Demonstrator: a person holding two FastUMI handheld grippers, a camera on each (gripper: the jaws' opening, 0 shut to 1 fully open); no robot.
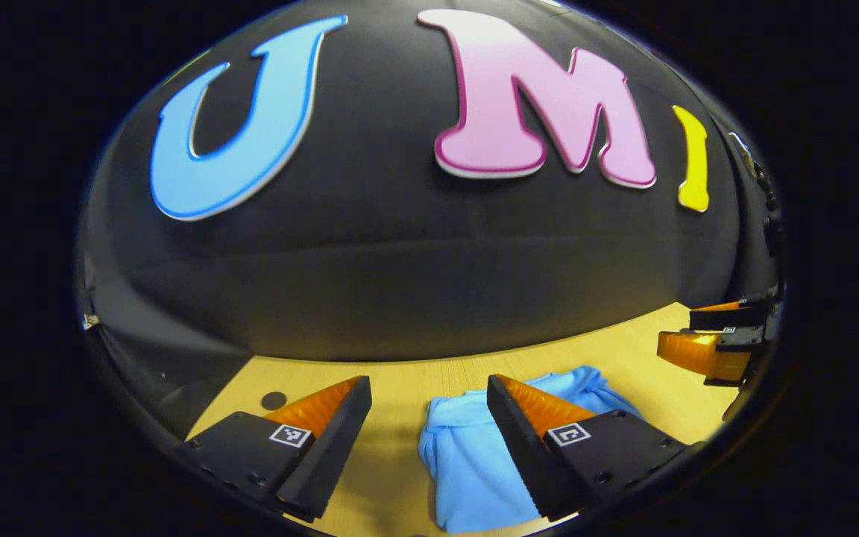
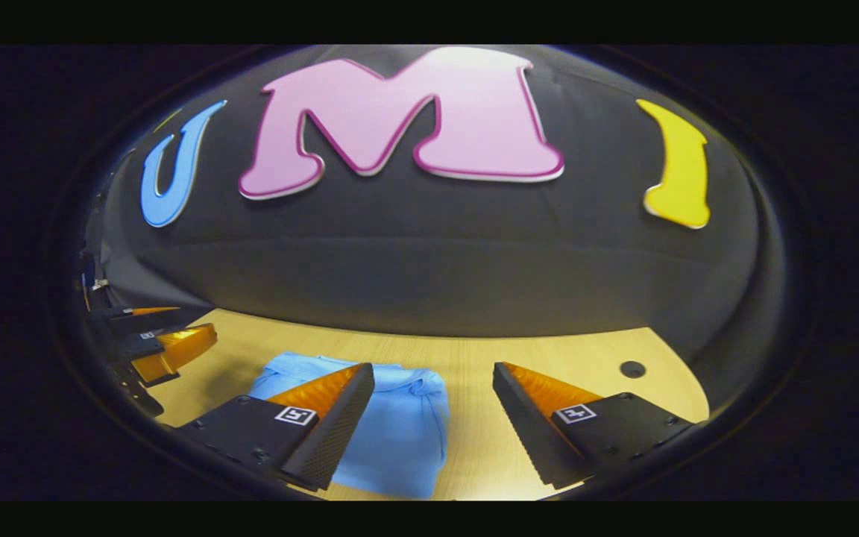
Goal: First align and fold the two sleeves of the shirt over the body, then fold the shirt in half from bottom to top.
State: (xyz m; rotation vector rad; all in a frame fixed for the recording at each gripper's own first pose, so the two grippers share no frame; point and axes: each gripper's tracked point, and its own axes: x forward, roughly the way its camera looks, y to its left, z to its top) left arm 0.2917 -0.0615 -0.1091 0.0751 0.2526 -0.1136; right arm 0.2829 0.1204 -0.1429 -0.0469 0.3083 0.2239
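Note:
A light blue shirt (image 1: 474, 462) lies folded into a compact bundle on the wooden table (image 1: 400, 380). In the left gripper view my left gripper (image 1: 429, 440) is open above the table, and its right finger overlaps the bundle's top. The right gripper (image 1: 713, 347) appears far off at the right edge of that view. In the right gripper view the same shirt (image 2: 403, 432) sits low and left of centre, partly behind the left finger of my open right gripper (image 2: 433, 425). The left gripper (image 2: 165, 347) shows at that view's left edge. Nothing is held between either pair of fingers.
The black cloth wall rises just behind the table's far edge. A small round dark hole (image 1: 274, 400) is set in the tabletop near the left corner, and a matching hole (image 2: 631, 368) shows at the right in the right gripper view.

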